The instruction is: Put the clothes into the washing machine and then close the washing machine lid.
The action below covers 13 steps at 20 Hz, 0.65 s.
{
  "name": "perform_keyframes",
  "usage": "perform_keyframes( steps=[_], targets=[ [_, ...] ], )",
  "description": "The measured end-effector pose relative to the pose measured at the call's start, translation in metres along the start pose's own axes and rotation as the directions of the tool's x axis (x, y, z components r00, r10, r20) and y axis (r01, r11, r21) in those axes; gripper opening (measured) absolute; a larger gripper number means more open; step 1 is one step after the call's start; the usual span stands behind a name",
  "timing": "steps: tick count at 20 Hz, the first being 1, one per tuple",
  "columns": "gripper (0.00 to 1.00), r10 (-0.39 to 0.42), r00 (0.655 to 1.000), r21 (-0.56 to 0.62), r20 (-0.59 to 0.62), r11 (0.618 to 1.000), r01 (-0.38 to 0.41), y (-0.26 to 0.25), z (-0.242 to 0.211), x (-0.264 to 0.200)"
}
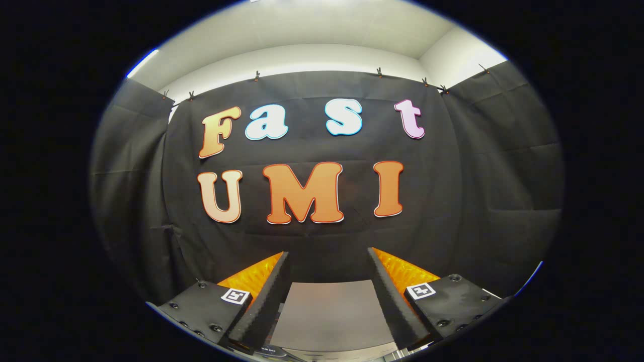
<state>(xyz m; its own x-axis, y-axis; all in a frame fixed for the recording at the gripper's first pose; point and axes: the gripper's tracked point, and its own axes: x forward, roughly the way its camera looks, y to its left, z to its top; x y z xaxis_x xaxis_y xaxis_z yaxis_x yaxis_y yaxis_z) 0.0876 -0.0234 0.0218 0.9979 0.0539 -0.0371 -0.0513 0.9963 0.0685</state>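
tool (328, 256) held level and raised, aimed at the booth's black cloth wall (483, 191) beyond its fingers; fingers spread wide, nothing between them, nothing gripped; a flat grey surface (327, 311) lies low between the fingers, possibly the counter or the machine's top, cannot tell which; clothes and washing machine cannot be placed from here; pose fits a start or a finish alike.

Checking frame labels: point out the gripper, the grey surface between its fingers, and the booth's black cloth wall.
gripper (328, 259): gripper view, open gap midway between the fingertips.
grey surface (329, 311): gripper view, bare middle, between the fingers.
black cloth wall (483, 171): gripper view, plain cloth beyond the fingers.
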Motion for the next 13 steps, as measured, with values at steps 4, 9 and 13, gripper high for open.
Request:
perform_keyframes(
  steps=[4, 9, 13],
  targets=[
    [0.98, -0.002, 1.0, -0.004, 0.026, 1.0, 0.002, -0.003, 0.007, 0.0],
    [0.98, -0.015, 0.999, -0.009, 0.033, 1.0, 0.015, -0.009, 0.009, 0.002],
    [0.97, -0.017, 0.999, -0.009, 0.029, 1.0, 0.017, -0.012, 0.01, 0.002]
  ],
)
